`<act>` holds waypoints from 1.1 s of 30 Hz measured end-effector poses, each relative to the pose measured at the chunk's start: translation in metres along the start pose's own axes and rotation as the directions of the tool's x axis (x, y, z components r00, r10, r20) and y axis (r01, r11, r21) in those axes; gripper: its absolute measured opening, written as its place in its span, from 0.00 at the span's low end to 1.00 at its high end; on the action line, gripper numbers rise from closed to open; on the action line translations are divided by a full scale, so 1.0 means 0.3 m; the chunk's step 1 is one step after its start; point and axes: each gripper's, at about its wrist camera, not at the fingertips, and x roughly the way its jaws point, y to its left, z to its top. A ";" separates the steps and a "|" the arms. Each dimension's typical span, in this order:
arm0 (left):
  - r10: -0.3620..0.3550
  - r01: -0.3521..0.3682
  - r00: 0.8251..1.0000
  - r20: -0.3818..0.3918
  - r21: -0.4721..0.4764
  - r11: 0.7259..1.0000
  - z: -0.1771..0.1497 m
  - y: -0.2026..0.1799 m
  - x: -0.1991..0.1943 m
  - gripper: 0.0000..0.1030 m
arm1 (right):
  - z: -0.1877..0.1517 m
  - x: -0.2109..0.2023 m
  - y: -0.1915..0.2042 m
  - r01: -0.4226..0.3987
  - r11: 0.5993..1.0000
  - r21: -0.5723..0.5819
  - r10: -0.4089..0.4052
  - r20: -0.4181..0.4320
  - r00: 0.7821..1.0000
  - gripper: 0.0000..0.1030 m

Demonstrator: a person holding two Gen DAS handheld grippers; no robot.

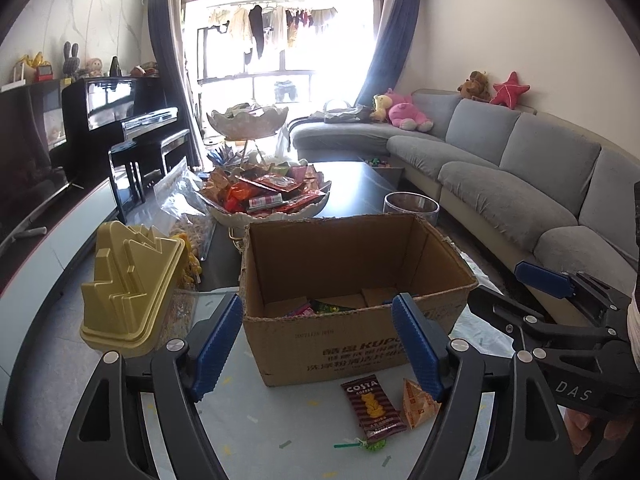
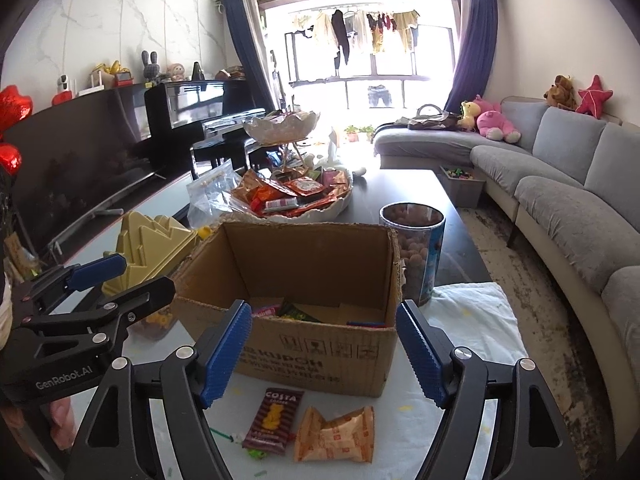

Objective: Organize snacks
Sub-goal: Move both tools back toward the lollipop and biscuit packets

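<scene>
Cardboard fills the middle of both your views: the open box (image 1: 352,300) stands on the white cloth (image 2: 476,320) just ahead of your two grippers, and its near wall hides most of the floor, so you only glimpse a few wrappers (image 2: 288,312) inside, pink and green, too cut off to name. Your left gripper (image 1: 316,344) has its blue fingers (image 1: 216,344) spread wide with nothing between them, hovering in front of the box; your right gripper (image 2: 324,354) is likewise spread and empty, just short of the box's near face. On the cloth in front of the box lie the Costa packet (image 2: 274,420) and, touching its right edge, the orange pouch (image 2: 336,432); in the left wrist view your right-hand finger covers part of that pouch. A small green item (image 1: 374,446) with a thin stick lies below the Costa packet, too small to identify. Left of the box sits the yellow stepped lid (image 1: 128,284) on a container whose contents are hard to read. Right of the box stands the clear jar (image 2: 416,256) of brown balls, its base hidden behind the box corner. Beyond, the white tiered bowl (image 2: 304,208) is heaped with mixed snacks whose labels blur, and a clear bag (image 1: 180,200) beside it is partly hidden.
</scene>
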 end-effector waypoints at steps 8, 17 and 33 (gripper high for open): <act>-0.011 0.011 1.000 -0.009 0.003 1.000 -0.075 -0.029 -0.071 0.75 | -0.085 -0.056 -0.005 -0.012 1.000 0.015 0.012 -0.031 0.999 0.73; -0.035 0.034 0.998 -0.048 -0.019 0.999 -0.176 -0.047 -0.118 0.75 | -0.178 -0.110 -0.009 -0.015 1.000 0.023 0.016 -0.066 0.998 0.73; -0.077 0.062 0.977 -0.198 -0.081 0.995 -0.386 -0.054 -0.049 0.74 | -0.358 -0.093 -0.017 0.026 1.000 0.016 -0.023 -0.187 0.982 0.73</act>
